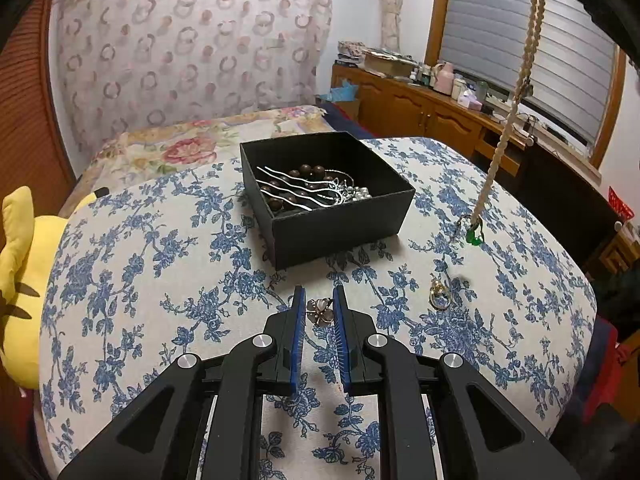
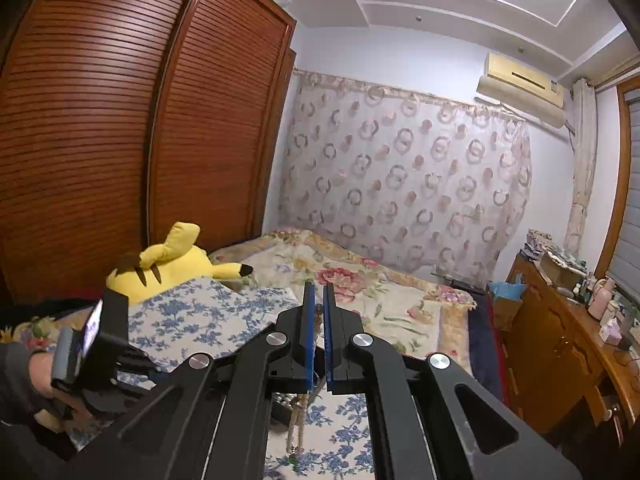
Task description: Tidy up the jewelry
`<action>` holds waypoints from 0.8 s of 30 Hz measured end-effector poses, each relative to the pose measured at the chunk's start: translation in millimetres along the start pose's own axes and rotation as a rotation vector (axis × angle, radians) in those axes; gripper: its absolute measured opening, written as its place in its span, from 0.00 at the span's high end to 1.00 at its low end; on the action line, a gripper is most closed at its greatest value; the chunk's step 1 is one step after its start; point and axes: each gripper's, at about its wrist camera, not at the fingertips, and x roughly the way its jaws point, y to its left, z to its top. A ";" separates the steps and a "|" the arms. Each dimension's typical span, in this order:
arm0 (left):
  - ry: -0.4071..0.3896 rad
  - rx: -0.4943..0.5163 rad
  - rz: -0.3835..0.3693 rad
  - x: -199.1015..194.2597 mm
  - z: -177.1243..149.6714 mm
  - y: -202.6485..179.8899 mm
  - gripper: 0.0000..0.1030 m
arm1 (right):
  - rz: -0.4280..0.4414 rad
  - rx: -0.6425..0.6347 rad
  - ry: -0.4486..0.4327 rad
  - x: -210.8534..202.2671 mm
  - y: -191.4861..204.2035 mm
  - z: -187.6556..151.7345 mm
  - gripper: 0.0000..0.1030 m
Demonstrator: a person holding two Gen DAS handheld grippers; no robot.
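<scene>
A black box with dark beads, silver hairpins and pearls inside stands on the blue-flowered cushion. My left gripper is open low over the cushion, its fingers on either side of a brown flower brooch. A gold ring lies to its right. My right gripper is raised high and shut on a cream bead necklace, which hangs down to a green pendant touching the cushion right of the box. The necklace also hangs below the jaws in the right wrist view.
A yellow plush toy lies at the cushion's left edge. A flowered bed is behind. A wooden cabinet with bottles stands at the right under the window. A wooden wardrobe stands at the left.
</scene>
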 end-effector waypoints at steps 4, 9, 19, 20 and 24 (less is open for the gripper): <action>0.011 -0.007 0.004 4.1 -2.6 0.8 0.88 | 0.066 0.030 0.040 9.8 2.5 -6.6 0.95; 0.019 -0.013 0.036 7.7 -4.4 2.7 0.53 | 0.031 0.014 0.036 15.6 8.3 -6.7 0.96; 0.037 0.019 0.004 11.3 -10.2 -14.9 0.52 | -0.090 0.036 0.208 60.6 -15.6 -55.2 0.96; 0.041 0.031 -0.003 13.2 -10.7 -20.1 0.52 | -0.095 0.042 0.223 63.8 -19.1 -61.9 0.96; 0.059 0.071 -0.029 23.0 -11.7 -37.1 0.52 | -0.099 0.063 0.239 64.0 -25.4 -76.7 0.95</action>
